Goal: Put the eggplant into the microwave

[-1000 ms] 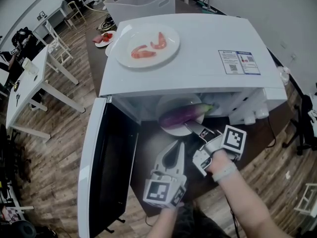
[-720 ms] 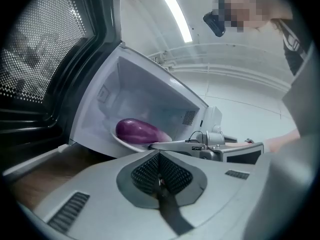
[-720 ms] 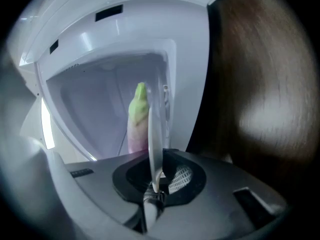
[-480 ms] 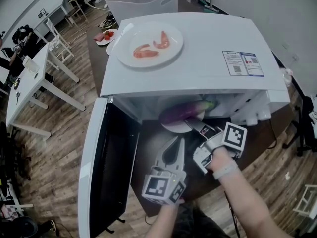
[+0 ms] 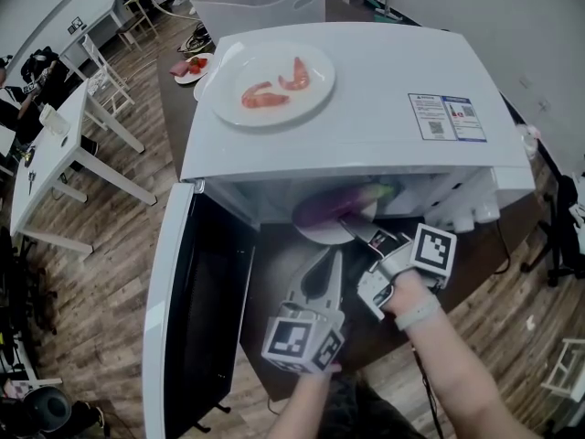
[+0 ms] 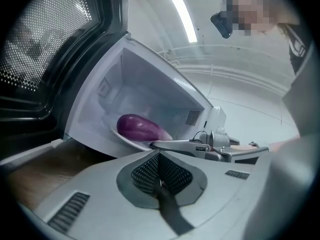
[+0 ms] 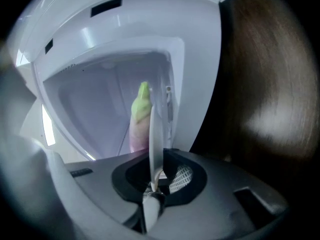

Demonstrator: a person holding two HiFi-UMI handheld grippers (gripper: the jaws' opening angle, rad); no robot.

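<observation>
The purple eggplant [image 5: 334,207] with its green stem lies on a white plate [image 5: 318,232] inside the open microwave [image 5: 366,108]. My right gripper [image 5: 352,231] reaches level into the opening at the plate's near rim. In the right gripper view the thin plate rim [image 7: 152,134] runs between the jaws, which are opening, and a gap shows beside one pad; the eggplant [image 7: 140,116] stands just behind. My left gripper [image 5: 329,265] is shut and empty, just left of the right one in front of the opening. From it I see the eggplant [image 6: 140,127] and the right gripper [image 6: 167,145].
The microwave door [image 5: 187,318] hangs wide open at the left. A plate of shrimp [image 5: 272,85] sits on top of the microwave. Behind are a small dish of red food [image 5: 190,67] and a white bin [image 5: 260,3]. The microwave stands on a dark table [image 5: 292,286].
The plate with the eggplant now lies a little deeper in the microwave. Both grippers are nearly where they were.
</observation>
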